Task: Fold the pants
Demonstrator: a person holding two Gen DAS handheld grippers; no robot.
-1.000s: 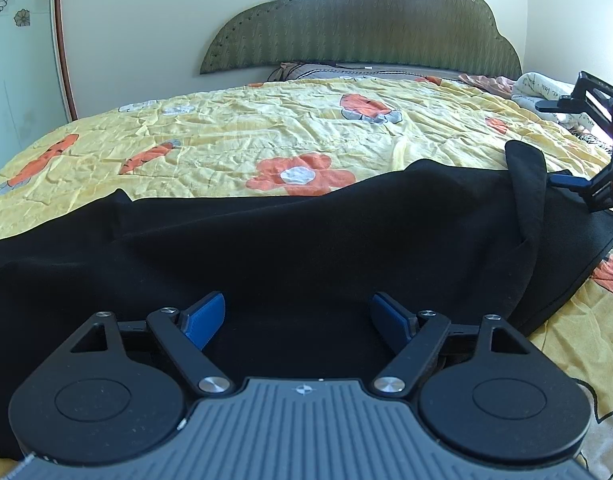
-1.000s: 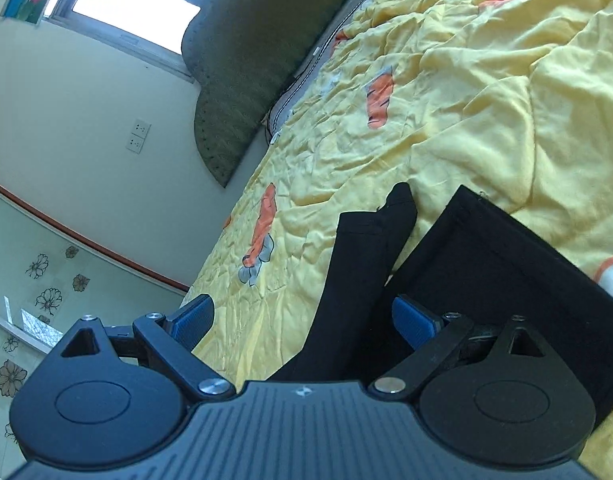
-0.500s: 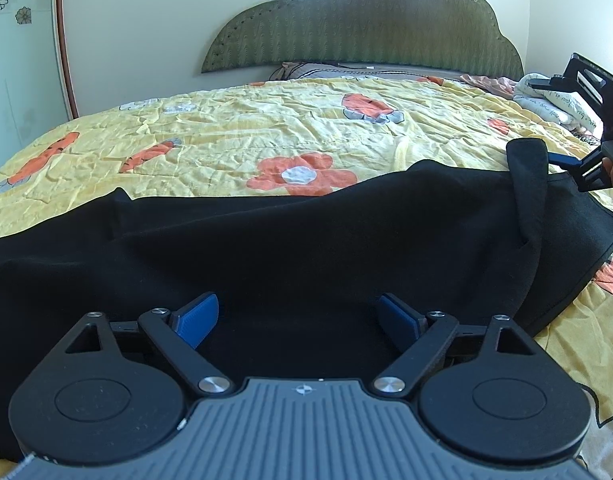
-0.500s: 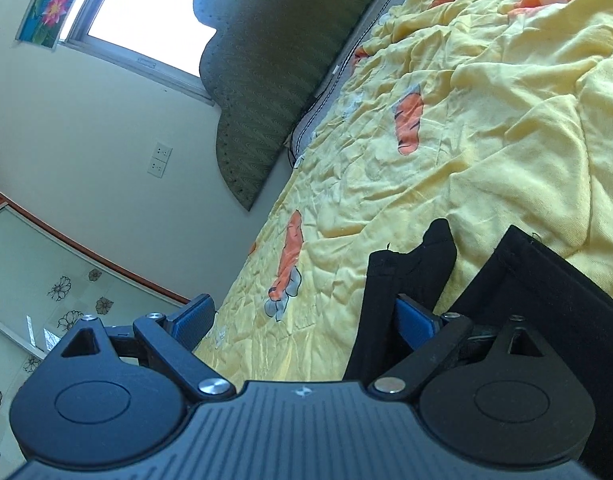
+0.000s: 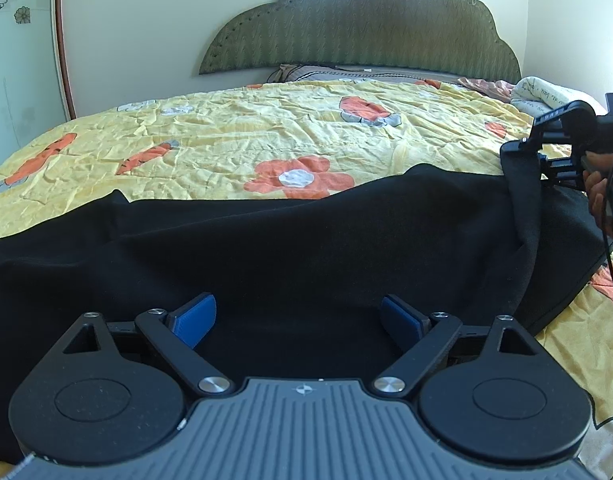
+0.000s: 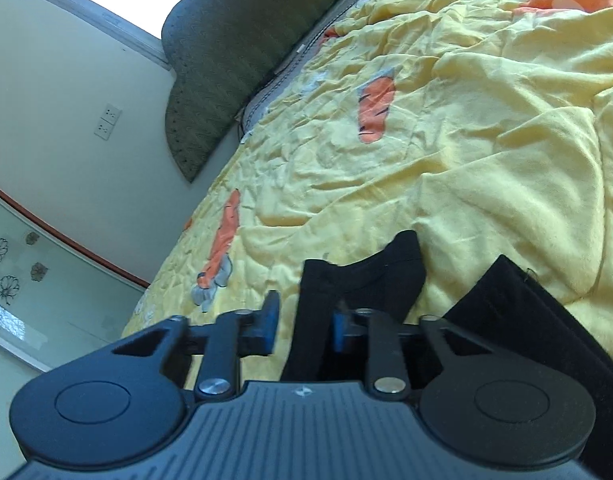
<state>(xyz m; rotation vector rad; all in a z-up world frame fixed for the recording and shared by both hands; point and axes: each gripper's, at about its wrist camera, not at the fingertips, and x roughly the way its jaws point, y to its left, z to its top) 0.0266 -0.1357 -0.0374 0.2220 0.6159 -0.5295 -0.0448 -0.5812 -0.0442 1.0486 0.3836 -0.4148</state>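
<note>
The right hand-held gripper (image 6: 302, 326) has just been closing on a thin flap of the black pants (image 5: 306, 248). That flap could slip out when lifted. The left hand-held gripper (image 5: 300, 320) sits open above the pants, holding nothing.

Pants (image 5: 306, 248) are lying spread across the near part of a bed (image 5: 246, 136), with the headboard (image 5: 366, 28) standing behind the pants at the bed's far end. The left gripper (image 5: 302, 320) is hovering over the pants' near edge, while the right gripper (image 5: 524, 148) is sitting at their right end, where a strip is standing raised. A bundle of bedding (image 5: 546, 94) is lying beyond the pants' right end.
</note>
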